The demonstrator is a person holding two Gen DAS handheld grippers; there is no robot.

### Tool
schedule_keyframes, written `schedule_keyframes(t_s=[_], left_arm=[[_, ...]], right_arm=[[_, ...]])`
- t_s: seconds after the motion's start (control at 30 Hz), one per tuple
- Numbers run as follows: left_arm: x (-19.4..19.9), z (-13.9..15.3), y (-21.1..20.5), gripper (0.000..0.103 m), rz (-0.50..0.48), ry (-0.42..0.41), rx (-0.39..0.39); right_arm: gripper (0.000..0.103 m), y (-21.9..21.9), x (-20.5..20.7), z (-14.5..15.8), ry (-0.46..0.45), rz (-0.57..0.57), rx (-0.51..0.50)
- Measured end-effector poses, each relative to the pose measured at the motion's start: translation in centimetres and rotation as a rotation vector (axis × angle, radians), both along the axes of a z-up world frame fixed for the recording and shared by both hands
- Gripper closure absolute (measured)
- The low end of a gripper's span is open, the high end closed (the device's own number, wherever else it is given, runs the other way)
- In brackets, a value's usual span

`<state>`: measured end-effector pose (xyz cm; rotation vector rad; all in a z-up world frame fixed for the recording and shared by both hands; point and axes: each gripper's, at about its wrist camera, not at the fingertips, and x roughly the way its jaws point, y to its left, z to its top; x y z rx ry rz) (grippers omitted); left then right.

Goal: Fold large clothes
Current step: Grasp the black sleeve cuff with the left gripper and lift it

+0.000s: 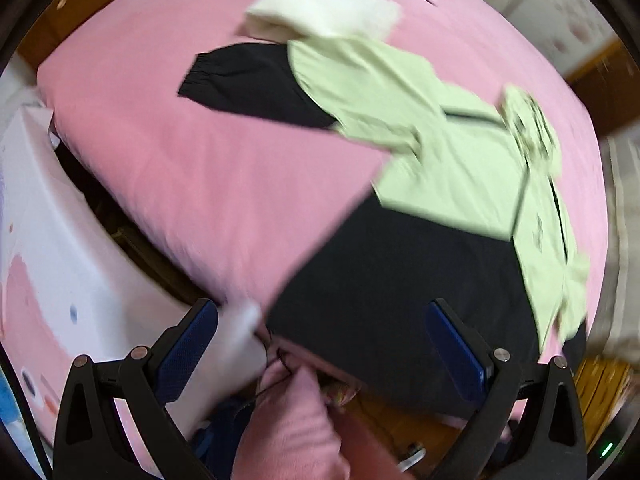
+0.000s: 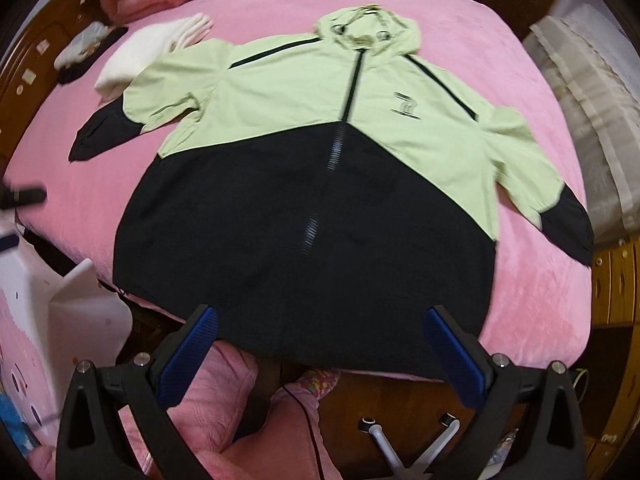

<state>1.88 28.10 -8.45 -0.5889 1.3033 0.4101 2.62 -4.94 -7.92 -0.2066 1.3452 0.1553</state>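
We see the jacket point(image 2: 320, 184) spread flat, front up and zipped, across the centre of the pink bed point(image 2: 520, 300), its hem toward the lower frame, presumably so both sides are within reach for folding. The right gripper point(image 2: 320, 340) and the left gripper point(image 1: 320, 340) hover with fingers wide apart, holding nothing. A folded white cloth point(image 2: 136, 60) lies upper left.

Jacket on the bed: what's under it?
The jacket lies flat on the pink bedspread; its hem hangs over the near edge. One sleeve overlaps a folded white towel. Anything else beneath is covered.
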Motion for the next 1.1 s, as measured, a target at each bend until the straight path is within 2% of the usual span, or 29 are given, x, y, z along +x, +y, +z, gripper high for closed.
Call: schedule_keyframes(t_s=[0.1,0.2,0.23,0.3,0.37,0.47,0.57,0.6,0.67,0.7,0.77,0.8,0.9,1.03,1.1], left_arm=[[2.9,-1.8,6.0,0.001,0.078,-0.039,-0.021],[5.8,-4.7,11.5,0.001,0.166,-0.070,-0.052],[7.0,-6.5,14.0,0.001,0.211,-0.079,-0.071],[8.3,-8.9,16.4,0.007,0.289,-0.091,-0.095],[9.7,-12.6,19.9,0.021,0.410,-0.092,-0.136],[10.4,-17.5,23.2,0.035,0.565,-0.079,-0.180],[10.2,-21.4,25.4,0.039,0.700,-0.113,-0.250],[10.2,-21.9,25.8,0.039,0.714,-0.126,-0.253],[10.7,-22.1,26.6,0.040,0.720,-0.198,-0.201],[10.9,-21.9,26.8,0.044,0.714,-0.225,-0.178],[11.8,-21.6,27.2,0.087,0.676,-0.294,-0.128],[12.2,-21.6,27.3,0.092,0.662,-0.312,-0.123],[13.3,-21.2,27.6,0.097,0.643,-0.411,-0.113],[15.0,-17.4,26.3,0.098,0.525,-0.543,-0.012],[15.5,-14.9,24.7,0.098,0.455,-0.612,0.008]], right_arm=[[0.000,3.3,1.7,-1.2,0.030,0.033,-0.027],[0.000,6.4,3.5,-2.7,0.047,0.060,-0.049],[0.000,7.4,4.1,-3.3,0.052,0.064,-0.050],[0.000,9.1,5.2,-4.6,0.059,0.066,-0.050],[0.000,10.7,6.1,-6.0,0.068,0.064,-0.055],[0.000,13.0,7.2,-8.3,0.122,0.066,-0.052],[0.000,14.4,7.3,-9.7,0.139,0.072,-0.045],[0.000,14.8,7.4,-10.1,0.141,0.077,-0.044],[0.000,15.6,7.4,-10.9,0.154,0.090,-0.047],[0.000,15.9,7.4,-11.3,0.163,0.098,-0.053],[0.000,16.5,7.3,-12.0,0.171,0.113,-0.057],[0.000,16.6,7.2,-12.0,0.172,0.117,-0.058],[0.000,16.7,7.3,-12.3,0.167,0.118,-0.055],[0.000,15.5,7.5,-12.0,0.158,0.079,-0.038],[0.000,14.6,7.6,-11.7,0.148,0.057,-0.021]])
